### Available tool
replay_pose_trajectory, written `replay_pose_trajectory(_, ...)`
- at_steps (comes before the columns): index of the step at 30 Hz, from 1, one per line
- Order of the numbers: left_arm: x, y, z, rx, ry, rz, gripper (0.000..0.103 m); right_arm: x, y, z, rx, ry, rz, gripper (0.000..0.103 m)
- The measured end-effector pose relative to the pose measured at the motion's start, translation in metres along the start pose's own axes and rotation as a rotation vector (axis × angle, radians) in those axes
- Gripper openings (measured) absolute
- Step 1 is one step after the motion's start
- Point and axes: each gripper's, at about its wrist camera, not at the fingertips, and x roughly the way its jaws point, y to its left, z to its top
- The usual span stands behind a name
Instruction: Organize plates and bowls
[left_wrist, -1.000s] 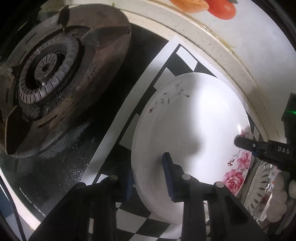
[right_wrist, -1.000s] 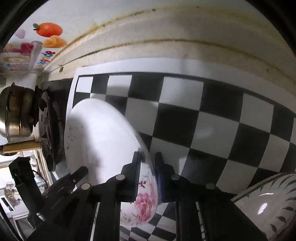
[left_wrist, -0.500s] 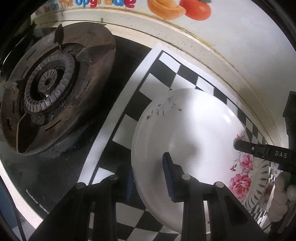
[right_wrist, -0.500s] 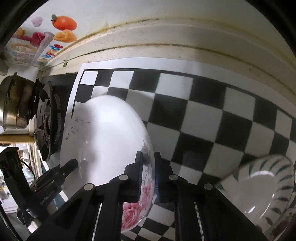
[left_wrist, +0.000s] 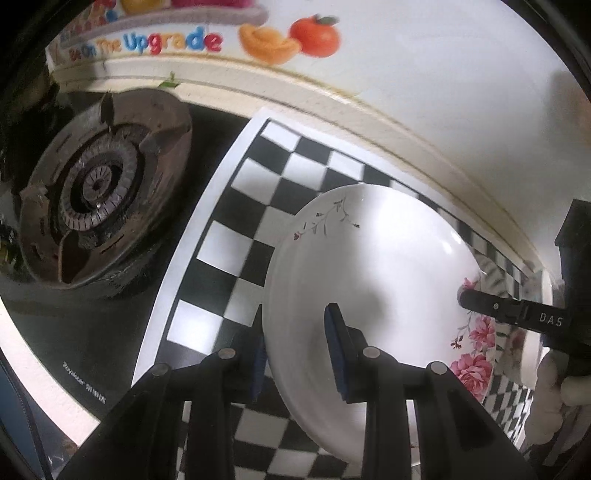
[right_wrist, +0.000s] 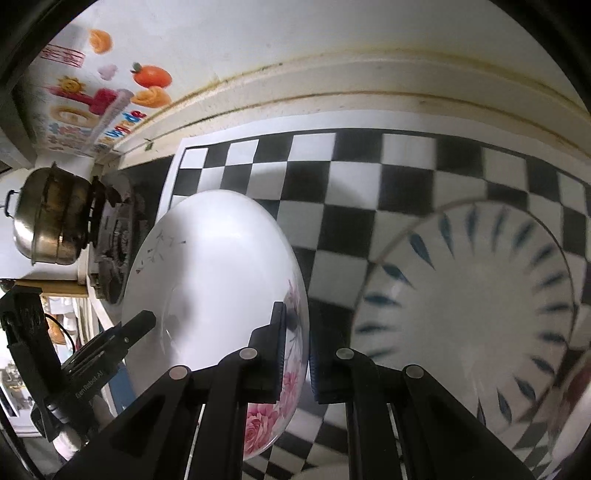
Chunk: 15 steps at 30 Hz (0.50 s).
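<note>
While both of my grippers clamp it, the plate hangs tilted over the checkered mat. White and glossy, shallow dish shape. Thin grey-red sprig on the far-left rim, pink roses on the near-right rim. No chips that I can see.

My left gripper has its blue pads on the plate's left edge, one pad on the inner face, the other behind the rim, jaws closed on it. My right gripper pinches the opposite edge right at the roses, jaws nearly together on the thin rim. Left view shows the right gripper's finger lying on the rose side, a gloved hand behind it.

Room around it: mat is bare behind and left of the plate, checks open up to the pale wall ledge. Burner sits left of the mat's edge on the dark stove top, apart from the plate. Metal pot beyond that in the right view. To the right, a blue-leaf plate lies on the mat just beside my plate's right edge; can't tell if the rims overlap, that part is blurred. Another rose-patterned dish edge shows at far bottom right, too cut off to read.
</note>
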Motion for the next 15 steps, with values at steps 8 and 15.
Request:
replay_pose_trajectory(8,-0.047,-0.04,-0.023,0.108,-0.041,-0.034,0.027,-0.064,-0.016,-0.062,0.059,-0.09,0.014,0.013)
replay_pose_trajectory(15,-0.07,-0.079,-0.047,0.207,-0.051,-0.072,0.027,-0.119,-0.036,-0.122,0.115,-0.174,0.013,0.013)
